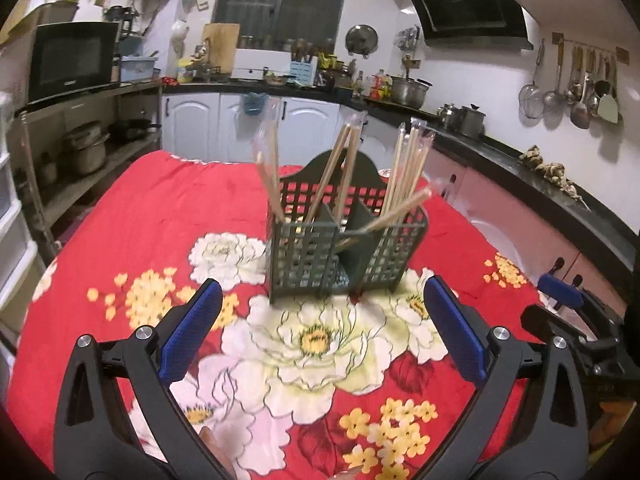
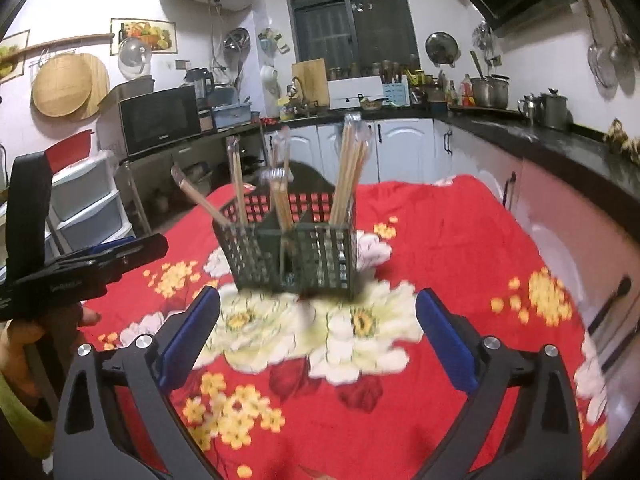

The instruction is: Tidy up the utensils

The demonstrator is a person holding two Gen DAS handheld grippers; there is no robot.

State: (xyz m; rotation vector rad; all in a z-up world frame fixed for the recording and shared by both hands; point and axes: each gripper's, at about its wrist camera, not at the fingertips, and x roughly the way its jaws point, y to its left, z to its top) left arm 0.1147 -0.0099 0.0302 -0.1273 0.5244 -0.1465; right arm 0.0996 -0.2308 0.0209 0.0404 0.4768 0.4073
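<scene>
A dark green lattice utensil holder (image 1: 344, 256) with several compartments stands on the red floral tablecloth (image 1: 160, 216). Wrapped wooden chopsticks (image 1: 406, 168) stand in its compartments, some leaning. My left gripper (image 1: 322, 300) is open and empty, just in front of the holder. In the right wrist view the same holder (image 2: 292, 252) holds chopsticks (image 2: 352, 172), and my right gripper (image 2: 318, 304) is open and empty in front of it. The left gripper (image 2: 80, 268) shows at the left edge there; the right gripper (image 1: 560, 292) shows at the right edge of the left wrist view.
Kitchen counters (image 1: 520, 168) with pots run along the back and right. A shelf with a microwave (image 1: 72, 60) stands at the left. White plastic drawers (image 2: 84, 208) stand left of the table. The tablecloth (image 2: 440, 240) covers the whole table.
</scene>
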